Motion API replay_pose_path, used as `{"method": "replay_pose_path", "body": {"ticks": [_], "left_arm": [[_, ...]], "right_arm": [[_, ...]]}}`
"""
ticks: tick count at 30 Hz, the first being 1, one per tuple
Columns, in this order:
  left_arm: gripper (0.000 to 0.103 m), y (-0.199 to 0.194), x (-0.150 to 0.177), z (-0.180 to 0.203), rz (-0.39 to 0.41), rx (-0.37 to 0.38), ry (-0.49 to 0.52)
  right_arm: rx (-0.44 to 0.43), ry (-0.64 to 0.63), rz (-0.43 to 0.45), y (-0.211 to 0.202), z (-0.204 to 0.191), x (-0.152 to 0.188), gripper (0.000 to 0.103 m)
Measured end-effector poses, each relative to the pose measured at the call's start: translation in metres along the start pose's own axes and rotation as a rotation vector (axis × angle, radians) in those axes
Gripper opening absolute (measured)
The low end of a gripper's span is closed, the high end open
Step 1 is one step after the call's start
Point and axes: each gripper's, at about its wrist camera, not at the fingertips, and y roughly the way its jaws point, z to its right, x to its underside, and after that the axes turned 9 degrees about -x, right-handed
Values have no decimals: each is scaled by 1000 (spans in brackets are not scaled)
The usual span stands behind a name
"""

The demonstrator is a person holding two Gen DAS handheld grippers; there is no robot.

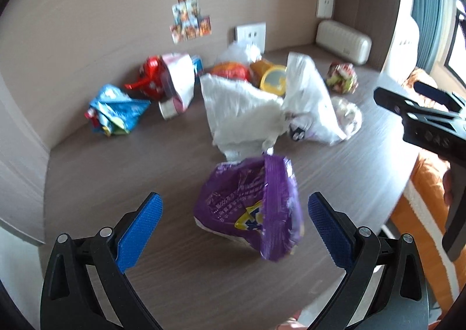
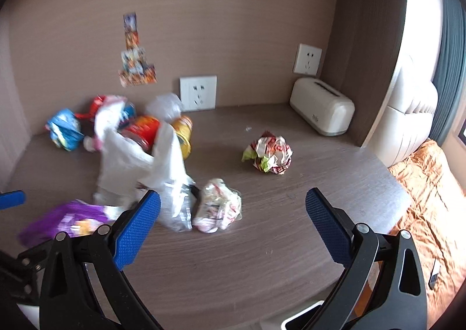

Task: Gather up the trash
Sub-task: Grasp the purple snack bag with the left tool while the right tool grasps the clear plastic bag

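Between my spread, empty left gripper [image 1: 233, 223] fingers at twelve o'clock sits a purple wrapper [image 1: 250, 207], light, crinkly, slippery; I'd pinch its upright seam, right gripper [image 2: 233, 222] equally agape.

The left gripper [image 1: 233, 223] hangs low over the counter with its jaws spread wide, blue pads [image 1: 139, 231] facing inward and gripping nothing. The right gripper [image 2: 233, 225] is likewise spread wide and empty, angled down at the counter. Seen from the left wrist, the right gripper [image 1: 419, 114] sits well off to the right, higher up.
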Motion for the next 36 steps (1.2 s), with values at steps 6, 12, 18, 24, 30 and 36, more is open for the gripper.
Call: {"method": "replay_pose_path", "body": {"ticks": [6,12,18,24,30,36], "left_arm": [[98,27,5,-1,-8,42,-57],[91,44,3,3,-26,61,-29],[82,48,0,5,-12,60,5],[70,40,-3,3,22,59,32],[69,9,-22,-7,92,92,48],[69,-32,-48,-1,191,168,107]], "right_arm": [[5,2,-33,54,7,15,100],[-20,27,-73,81,12,17,100],[-50,77,-111,94,21,20,75],[-73,114,-137,95,20,25,52],[-29,85,-73,54,13,7,52],[-7,91,17,-11,10,-15,52]]}}
